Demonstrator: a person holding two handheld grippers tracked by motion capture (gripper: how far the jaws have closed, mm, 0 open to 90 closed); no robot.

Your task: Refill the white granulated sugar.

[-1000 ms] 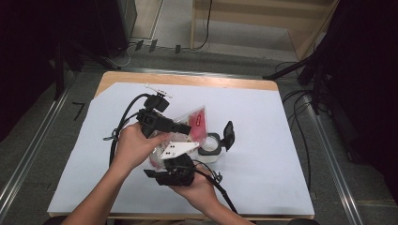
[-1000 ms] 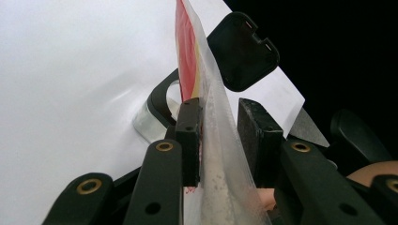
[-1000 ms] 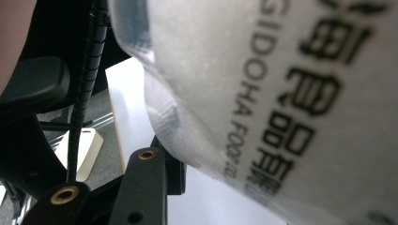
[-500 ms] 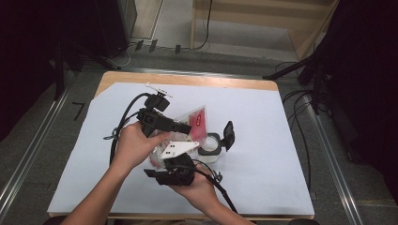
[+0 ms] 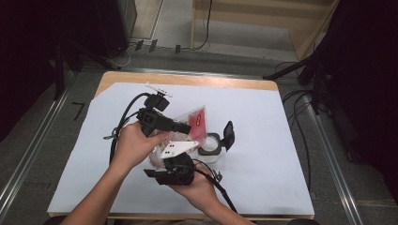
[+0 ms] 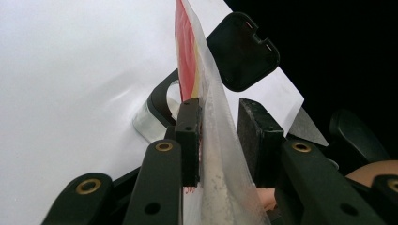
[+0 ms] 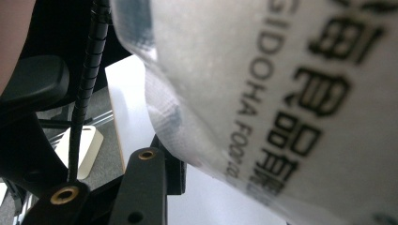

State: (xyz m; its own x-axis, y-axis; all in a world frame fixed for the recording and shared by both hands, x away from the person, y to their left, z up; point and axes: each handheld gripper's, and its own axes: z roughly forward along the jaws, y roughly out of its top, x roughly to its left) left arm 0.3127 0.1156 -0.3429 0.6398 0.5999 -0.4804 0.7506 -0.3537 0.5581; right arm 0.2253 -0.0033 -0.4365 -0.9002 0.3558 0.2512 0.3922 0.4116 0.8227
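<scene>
A clear plastic bag [image 5: 197,121] with a red label is held tilted above the white-covered table. My left gripper [image 5: 185,127] comes at it from the left. In the left gripper view the bag [image 6: 211,122], with white grains inside, stands between both pads of the left gripper [image 6: 218,105] and touches them. My right gripper [image 5: 170,161] sits under the bag's lower end. In the right gripper view the printed bag [image 7: 281,93] hides one jaw, and only one finger [image 7: 150,183] shows. Just right of the bag stands a clear round container [image 5: 210,146] with its black lid [image 5: 228,135] flipped open.
A white sheet [image 5: 263,140] covers the wooden table, with bare room to the right and far side. Black cables [image 5: 123,123] trail from the left gripper across the table's left part. Floor rails run along both table sides.
</scene>
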